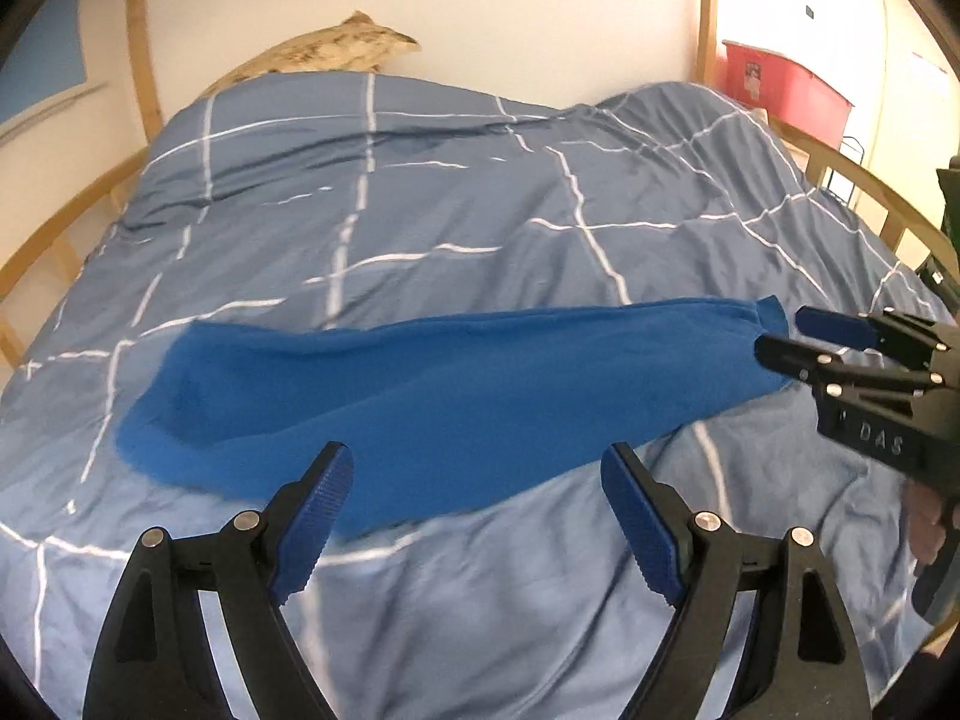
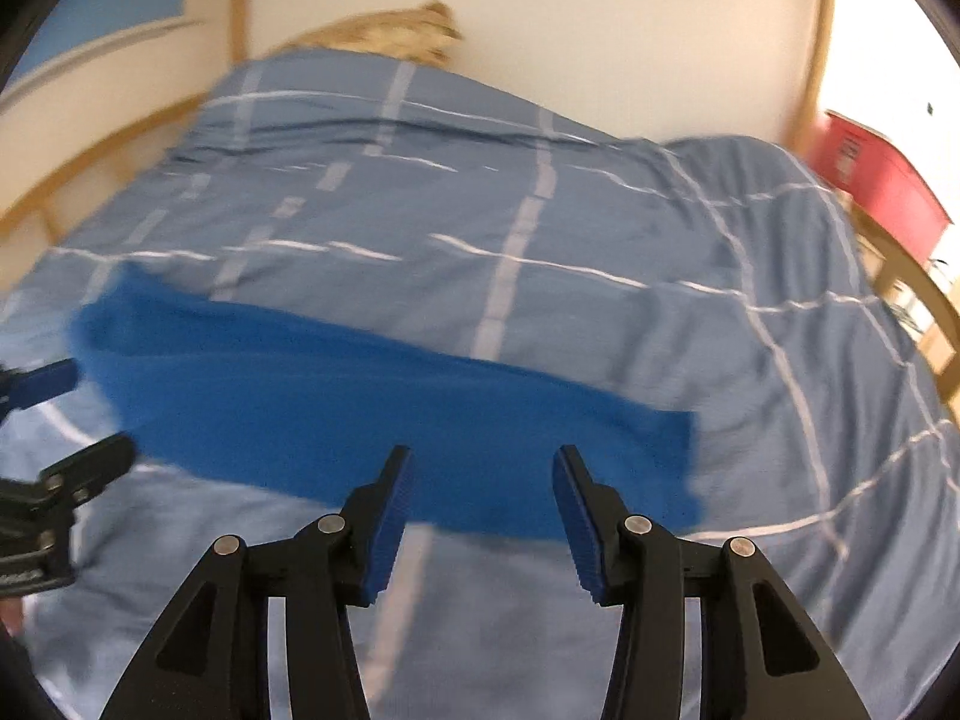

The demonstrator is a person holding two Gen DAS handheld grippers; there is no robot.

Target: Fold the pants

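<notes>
- Pants: bright blue soft fleece pants [image 1: 444, 396] lie in a long strip across the grey-blue checked duvet [image 1: 420, 210]; likely light and limp, best pinched at both ends.
- Left gripper [image 1: 477, 516] gapes empty.
- Right gripper [image 2: 483, 519] is parted, holding nothing; its body reads "DAS".

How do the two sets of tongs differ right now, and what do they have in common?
The left tongs stand wide open; the right tongs are open too, but with a narrower gap. The left tongs hover at the near edge of the blue pants toward their broad end; the right tongs hover at the narrow cuff end. Both are black with ribbed blue pads and hold nothing.
</notes>
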